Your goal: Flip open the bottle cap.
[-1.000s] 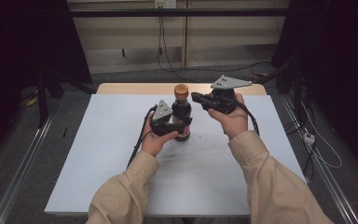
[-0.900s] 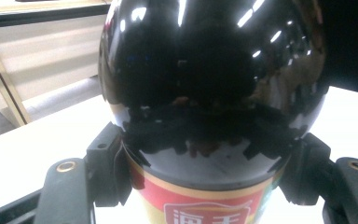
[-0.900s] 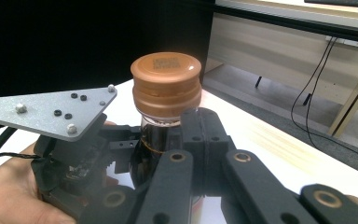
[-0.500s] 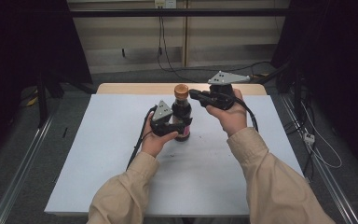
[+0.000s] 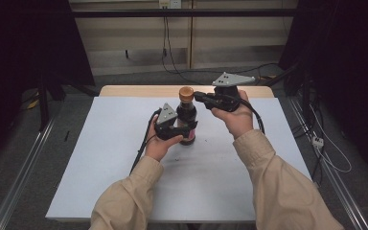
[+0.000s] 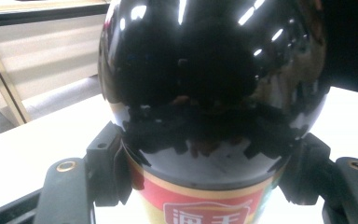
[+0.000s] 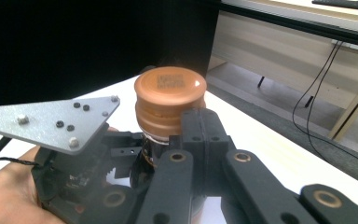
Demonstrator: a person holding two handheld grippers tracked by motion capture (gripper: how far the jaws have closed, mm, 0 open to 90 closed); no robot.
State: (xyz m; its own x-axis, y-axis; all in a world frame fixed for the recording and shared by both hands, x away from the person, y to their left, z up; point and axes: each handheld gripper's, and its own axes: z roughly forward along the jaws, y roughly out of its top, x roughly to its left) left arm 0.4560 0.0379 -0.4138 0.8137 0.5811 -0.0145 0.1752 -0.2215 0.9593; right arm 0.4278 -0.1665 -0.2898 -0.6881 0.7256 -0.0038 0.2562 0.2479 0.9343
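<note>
Bottle (image 5: 187, 120): dark glass, red label, brown cap (image 5: 186, 92). Stands upright on the white table (image 5: 105, 158), just past the centre, toward 12 o'clock from the person's seat.

Table: white top, wooden strip along the far edge, grey floor around it.

Sleeves: two tan sleeves come in from 6 o'clock in the high view.

Left gripper (image 5: 178, 128): sits at 9 o'clock of the bottle, held in the left hand (image 5: 160, 143). Jaws pinch the bottle's lower body, one on each side. In the left gripper view the dark glass (image 6: 212, 79) bulges between the two black jaws, which press against it just above the label.

Right gripper (image 5: 200, 97): sits at 3 o'clock of the cap, held in the right hand (image 5: 235, 119), level with the bottle's top. Jaws pressed together, nothing between them. In the right gripper view the closed tips (image 7: 200, 128) lie right against the side of the cap (image 7: 170, 100); whether they touch it, cannot tell.

Cap: still on the neck, printed square code on top.
</note>
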